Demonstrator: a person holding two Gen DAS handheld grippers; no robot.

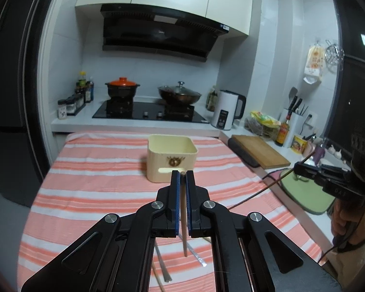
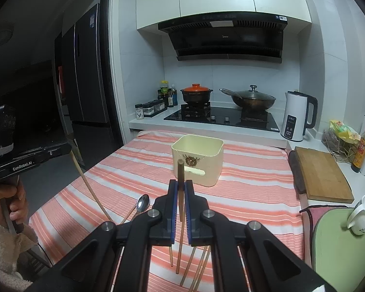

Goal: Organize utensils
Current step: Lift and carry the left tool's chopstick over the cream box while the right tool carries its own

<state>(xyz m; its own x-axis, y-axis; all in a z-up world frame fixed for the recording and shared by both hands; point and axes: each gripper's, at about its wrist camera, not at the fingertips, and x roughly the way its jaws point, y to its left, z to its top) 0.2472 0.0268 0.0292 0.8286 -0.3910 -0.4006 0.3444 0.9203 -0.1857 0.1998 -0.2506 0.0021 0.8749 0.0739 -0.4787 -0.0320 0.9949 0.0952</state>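
A cream square holder point(image 1: 172, 158) point(image 2: 198, 162) stands on the striped cloth ahead of both grippers. My left gripper point(image 1: 182, 174) is shut on a light wooden chopstick point(image 1: 183, 209) that hangs down between its blue pads. My right gripper point(image 2: 180, 183) is shut on a darker wooden chopstick point(image 2: 180, 170) whose top sticks up above the fingers. Several more chopsticks point(image 2: 197, 262) and a metal spoon point(image 2: 142, 204) lie on the cloth below. In the right wrist view the other gripper point(image 2: 68, 149) holds its chopstick point(image 2: 90, 187) slanting down.
The table wears an orange and white striped cloth point(image 1: 97, 177). Behind it sits a hob with an orange-lidded pot point(image 1: 122, 89) and a wok point(image 1: 178, 95). A white kettle point(image 1: 227, 113), a cutting board point(image 1: 260, 150), a green mat point(image 2: 338, 245) and a white teapot point(image 2: 362, 216) fill the right counter.
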